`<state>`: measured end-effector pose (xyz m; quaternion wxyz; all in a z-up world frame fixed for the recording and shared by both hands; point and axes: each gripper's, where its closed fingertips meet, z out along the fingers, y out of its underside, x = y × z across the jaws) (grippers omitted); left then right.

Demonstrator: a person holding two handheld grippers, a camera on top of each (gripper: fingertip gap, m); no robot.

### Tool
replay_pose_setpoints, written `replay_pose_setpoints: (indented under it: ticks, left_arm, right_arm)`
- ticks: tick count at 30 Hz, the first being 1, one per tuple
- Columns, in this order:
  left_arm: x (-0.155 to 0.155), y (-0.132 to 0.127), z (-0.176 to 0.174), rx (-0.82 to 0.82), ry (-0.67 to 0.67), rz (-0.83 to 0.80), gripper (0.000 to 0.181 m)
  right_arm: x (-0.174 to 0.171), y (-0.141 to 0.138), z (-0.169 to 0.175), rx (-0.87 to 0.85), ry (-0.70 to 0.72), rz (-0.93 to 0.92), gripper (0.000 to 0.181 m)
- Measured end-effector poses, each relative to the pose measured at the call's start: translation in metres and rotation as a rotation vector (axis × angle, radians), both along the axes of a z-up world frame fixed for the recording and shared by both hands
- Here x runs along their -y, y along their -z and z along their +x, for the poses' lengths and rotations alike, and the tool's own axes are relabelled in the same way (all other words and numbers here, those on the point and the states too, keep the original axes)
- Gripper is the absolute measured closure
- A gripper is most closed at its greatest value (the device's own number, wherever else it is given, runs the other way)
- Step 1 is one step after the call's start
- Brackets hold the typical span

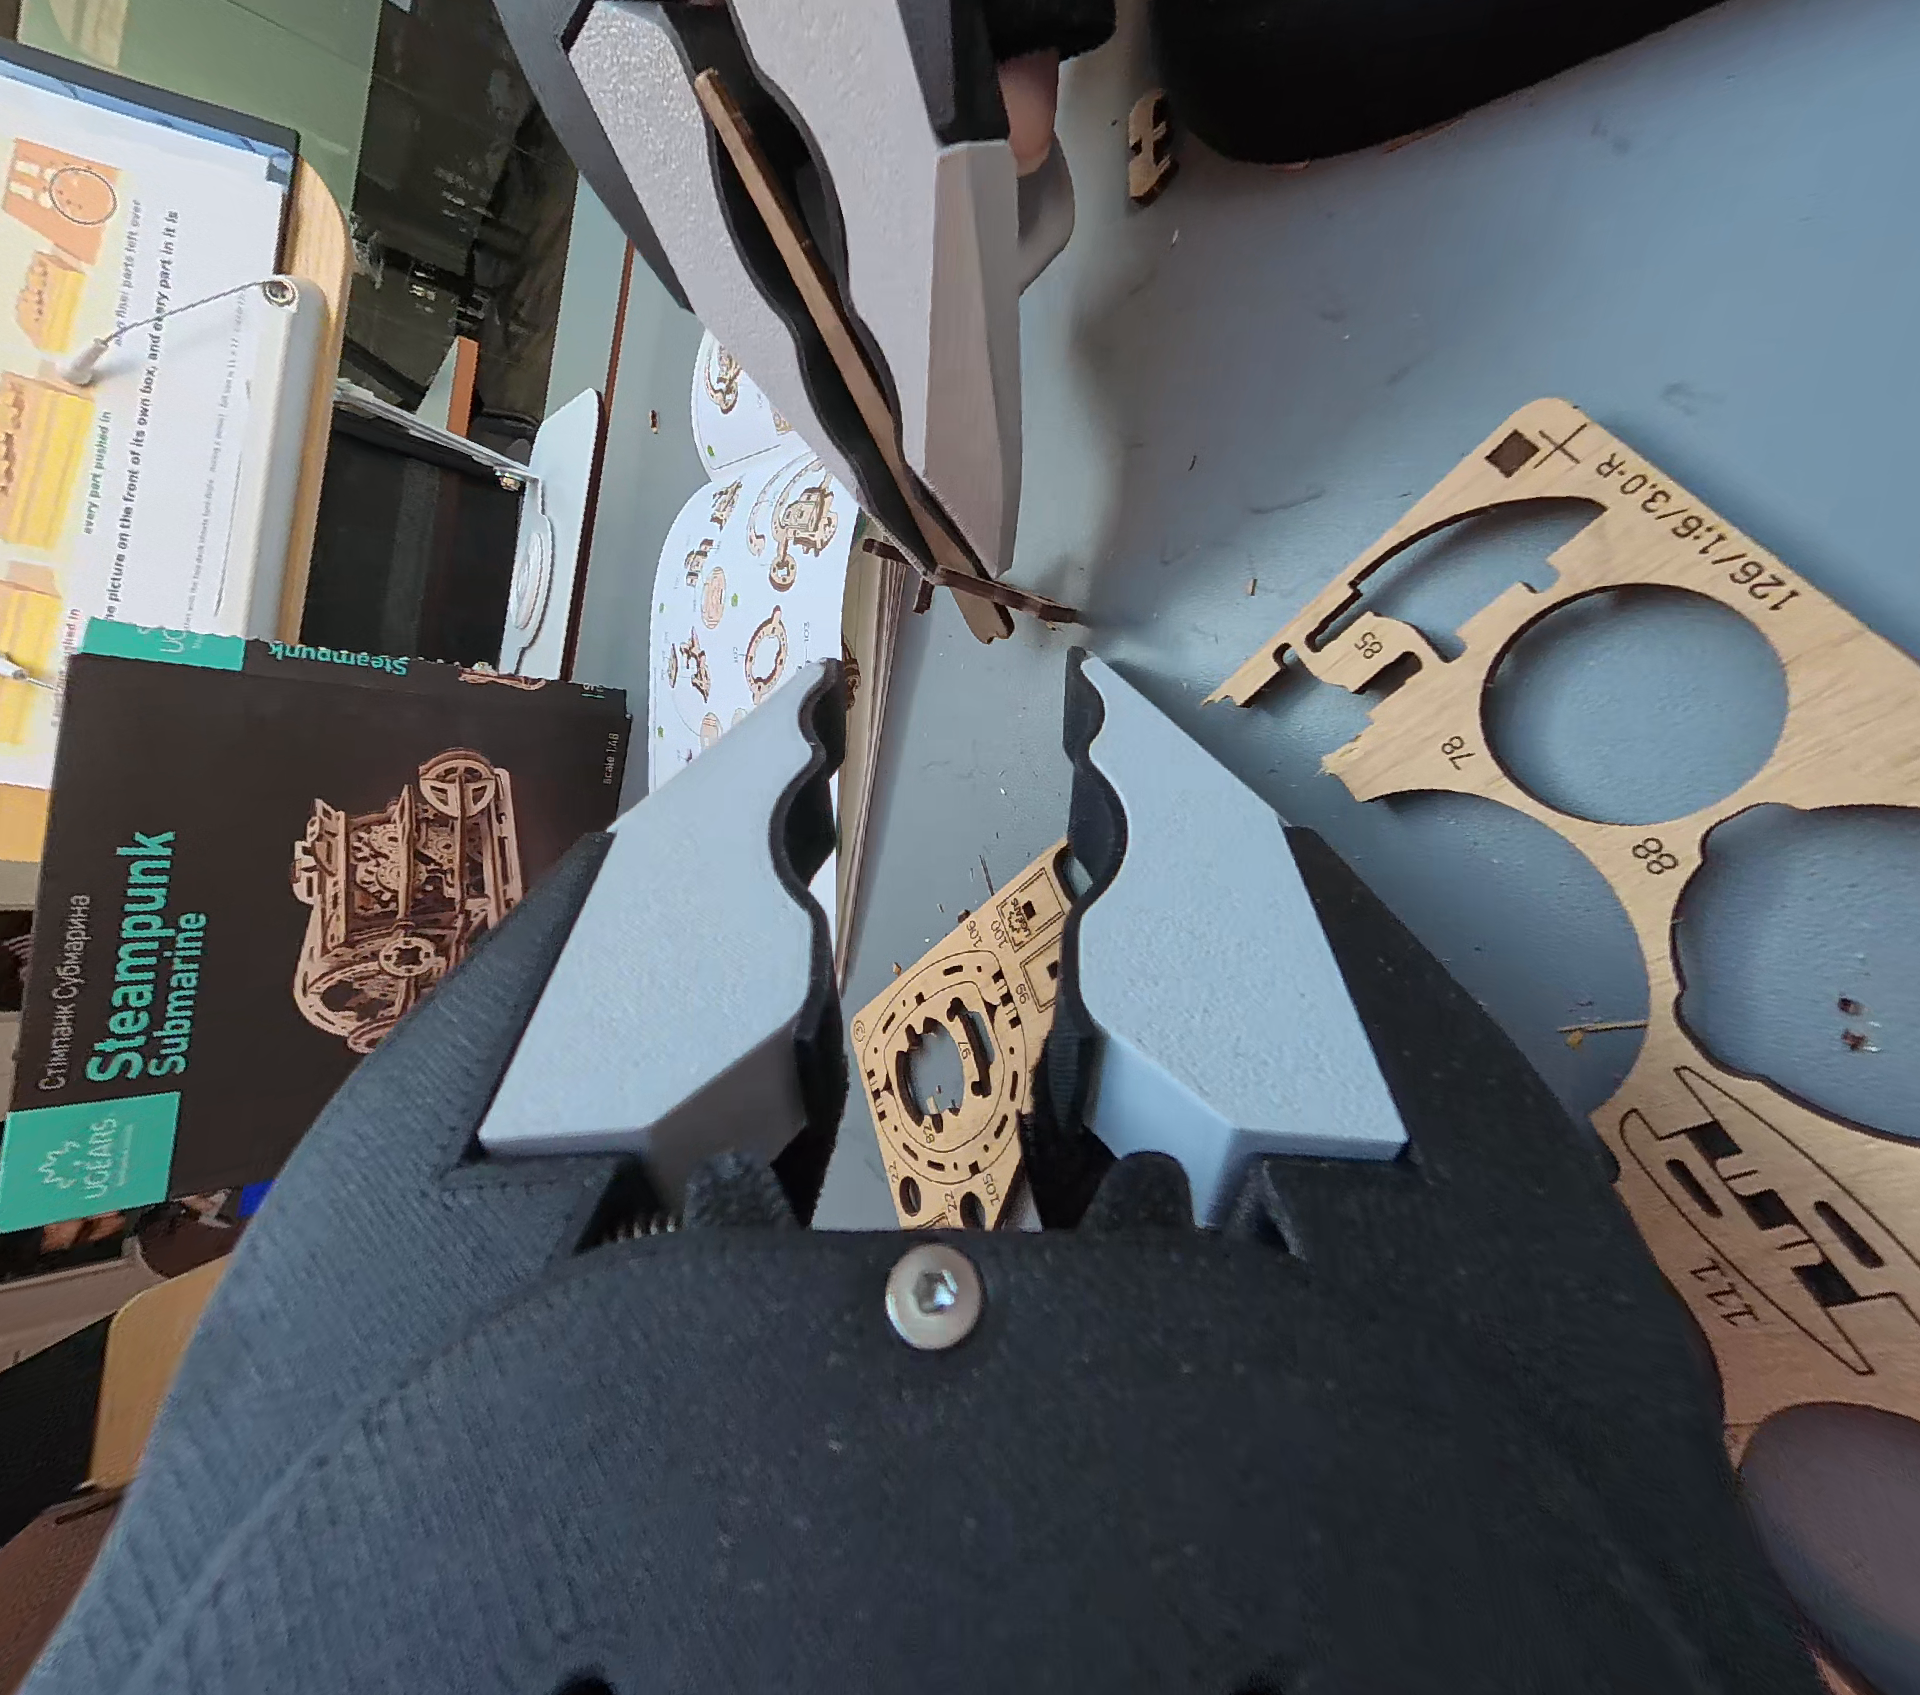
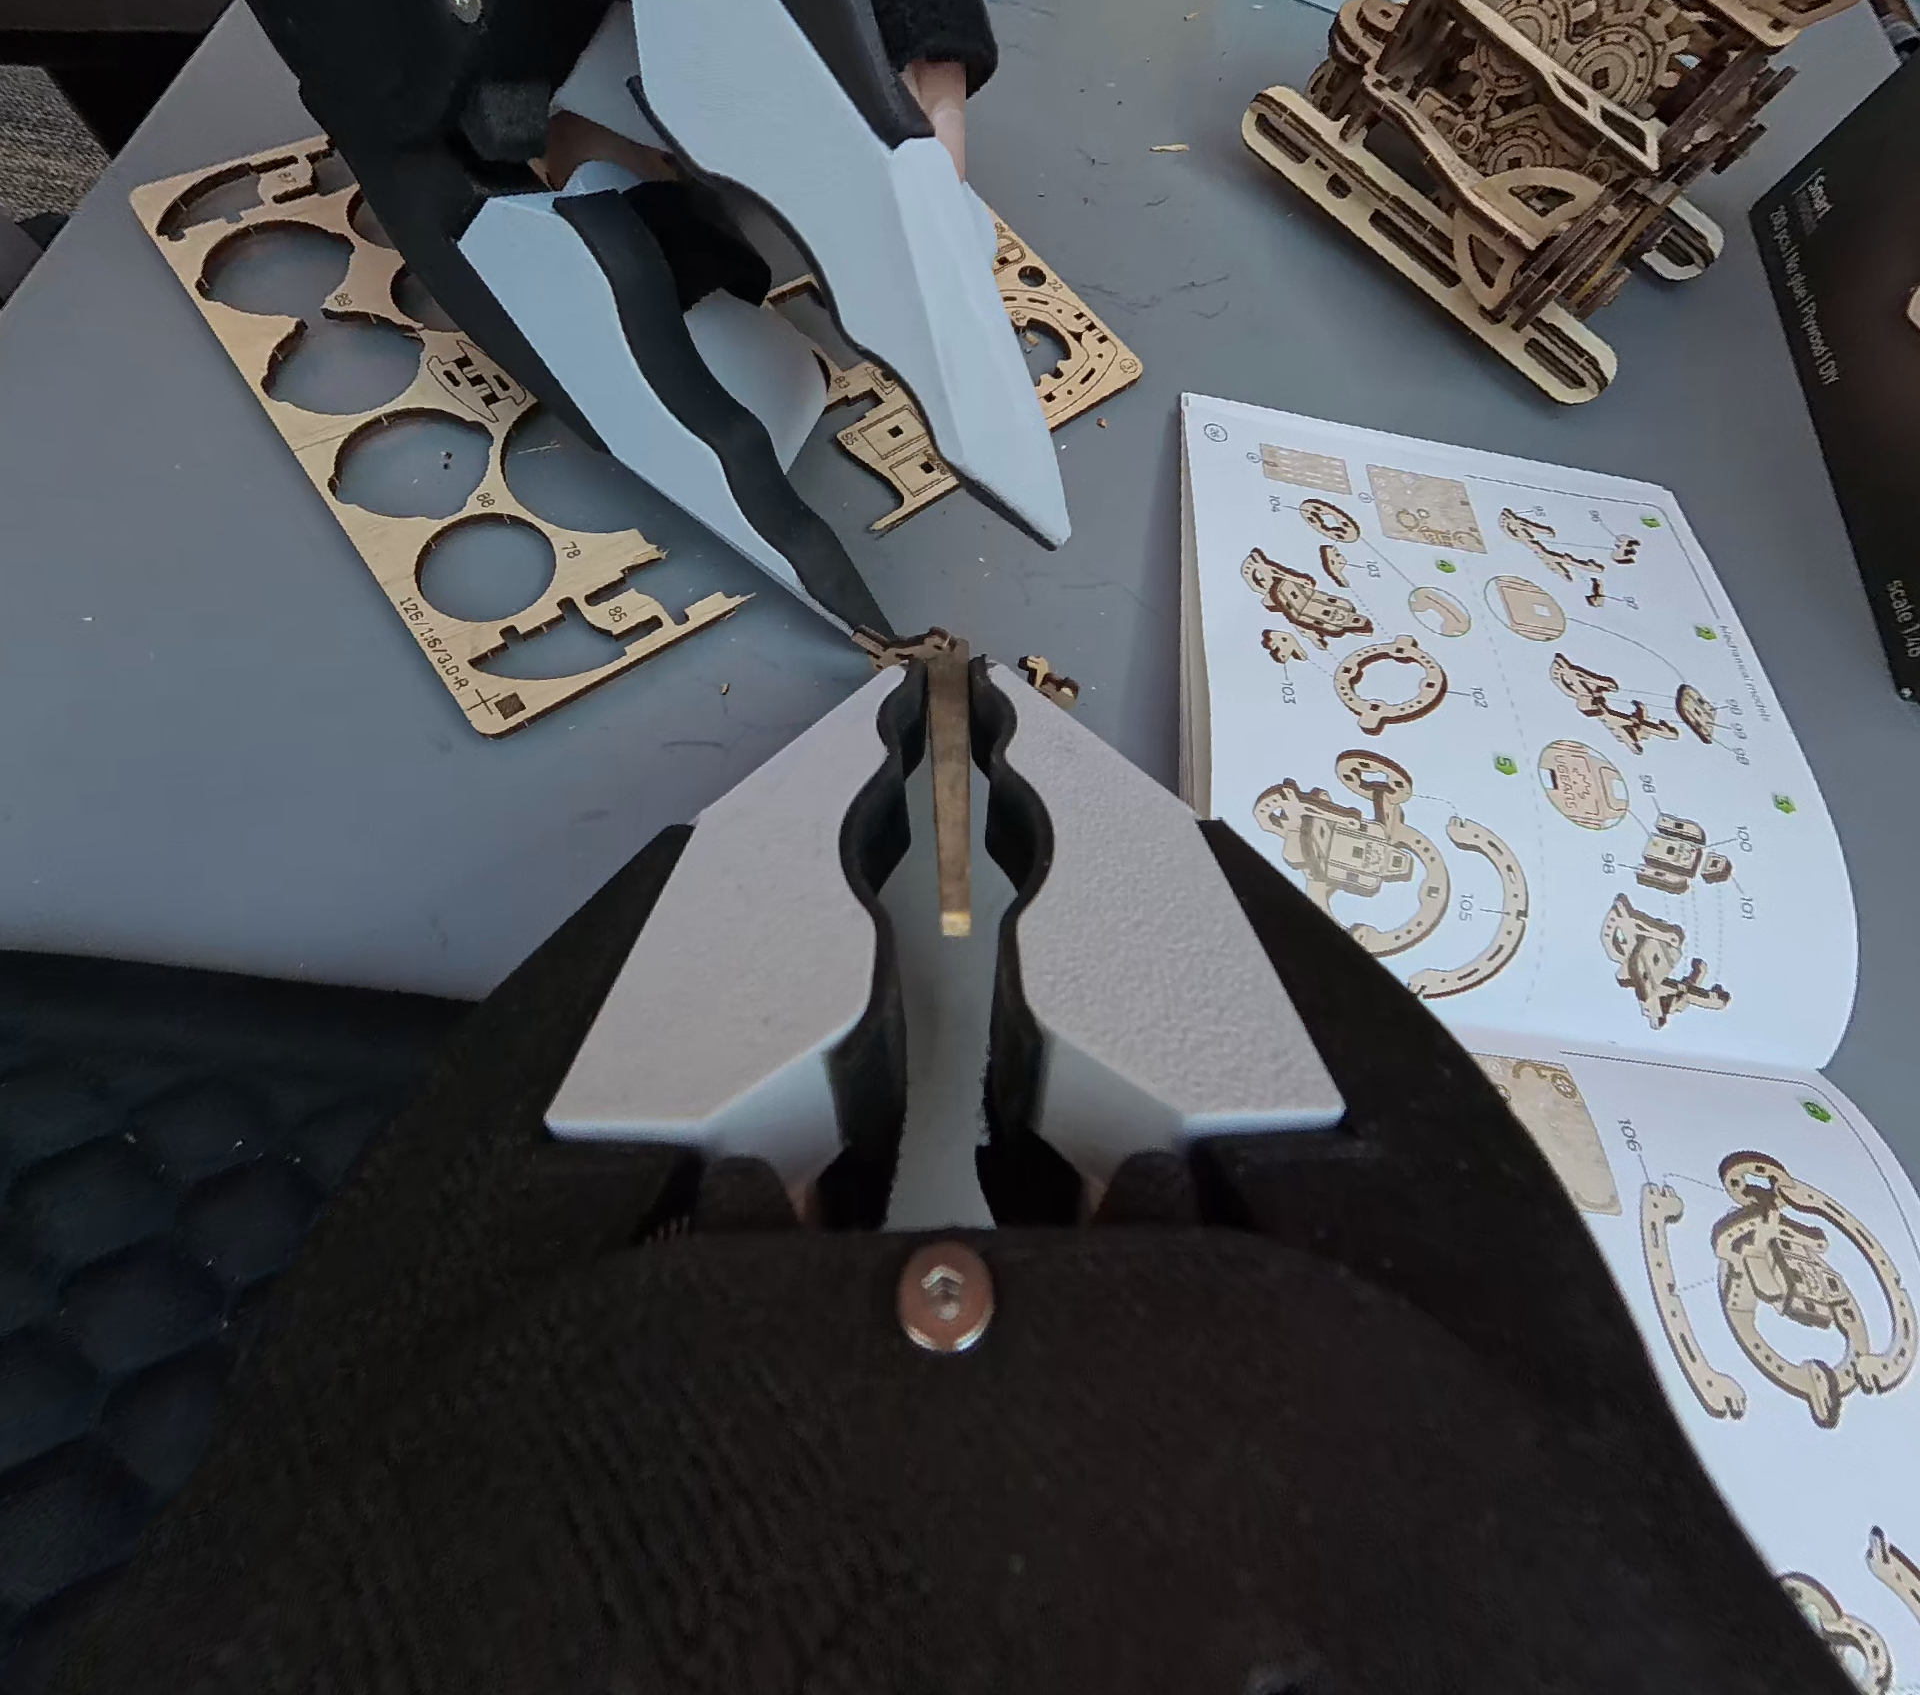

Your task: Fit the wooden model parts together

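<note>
My right gripper (image 2: 948,671) is shut on a flat wooden strip (image 2: 951,798), seen edge-on between its pads. A small notched wooden piece (image 2: 914,646) sits across the strip's front end. In the left wrist view the right gripper (image 1: 961,549) reaches down from above with the strip (image 1: 821,326) and the small cross piece (image 1: 1003,603) at its tip. My left gripper (image 1: 956,669) is open and empty, its tips just under that cross piece. In the right wrist view the left gripper (image 2: 961,580) comes from the upper left, its lower fingertip (image 2: 868,619) beside the small piece.
A punched-out wooden sheet (image 2: 416,440) (image 1: 1558,710) and a smaller sheet (image 2: 1049,357) (image 1: 956,1022) lie on the grey table (image 2: 208,814). An open instruction booklet (image 2: 1507,710), an assembled wooden model (image 2: 1538,87), the kit box (image 1: 312,918) and a loose piece (image 2: 1051,679) are nearby. The tips of both grippers are at nearly the same place.
</note>
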<state>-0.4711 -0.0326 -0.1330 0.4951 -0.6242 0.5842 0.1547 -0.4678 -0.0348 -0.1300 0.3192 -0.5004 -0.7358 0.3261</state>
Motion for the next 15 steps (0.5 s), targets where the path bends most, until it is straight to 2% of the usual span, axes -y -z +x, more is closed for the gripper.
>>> replay_pose_setpoints:
  ticks: [4,10,15]
  left_arm:
    - [0.0,-0.005,0.001,0.097,-0.018,-0.054,0.136]
    - [0.011,-0.017,0.003,0.336,-0.032,-0.238,0.133]
    - [0.015,-0.014,0.01,0.416,-0.078,-0.35,0.145]
  right_arm:
    - [0.001,0.001,0.0,0.006,-0.002,0.0,0.176]
    - [0.002,0.002,0.0,0.011,-0.003,-0.002,0.176]
    - [0.001,0.001,0.0,0.01,-0.001,0.0,0.176]
